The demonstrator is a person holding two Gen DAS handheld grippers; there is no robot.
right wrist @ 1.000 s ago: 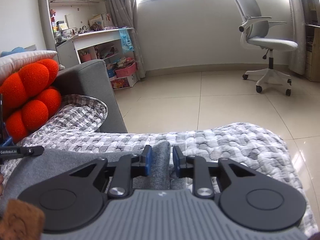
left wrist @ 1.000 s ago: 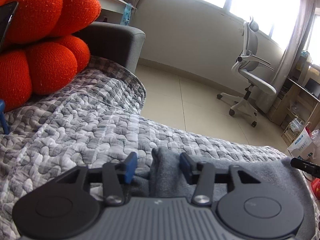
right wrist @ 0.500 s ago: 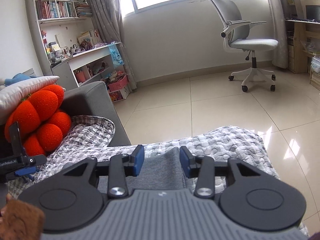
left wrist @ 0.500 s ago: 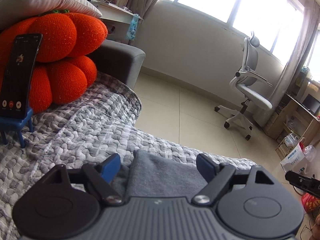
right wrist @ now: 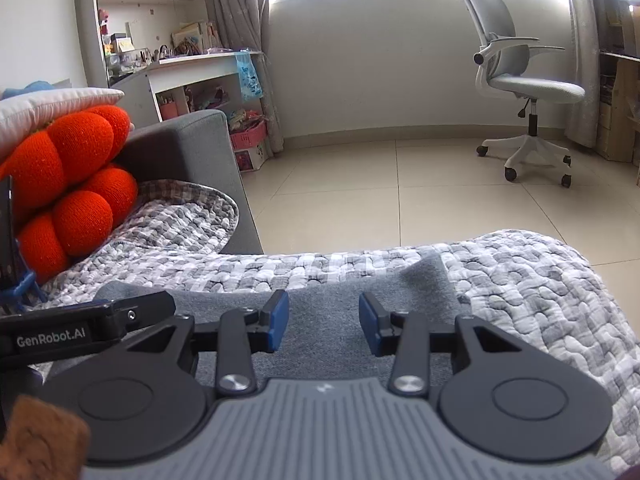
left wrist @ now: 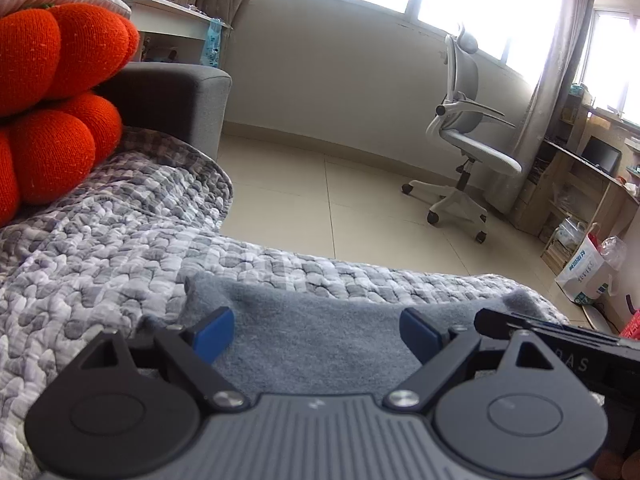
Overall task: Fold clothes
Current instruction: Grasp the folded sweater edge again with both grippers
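Lying flat on checked quilt (left wrist: 120, 248), apparently: grey garment (left wrist: 312, 344).

Open floor (right wrist: 360, 184) ahead past the quilt (left wrist: 100, 248) edge, with only a chair (right wrist: 528, 92) well off to the right. Blocked on the left by an orange cushion (left wrist: 52, 92) against the sofa arm (left wrist: 172, 100), with a phone stand (right wrist: 8, 240) just before it. Close quarters between the left gripper (left wrist: 316, 330) and right gripper (right wrist: 323, 322), side by side above the grey cloth (right wrist: 320, 320), jaws spread, nothing between them.
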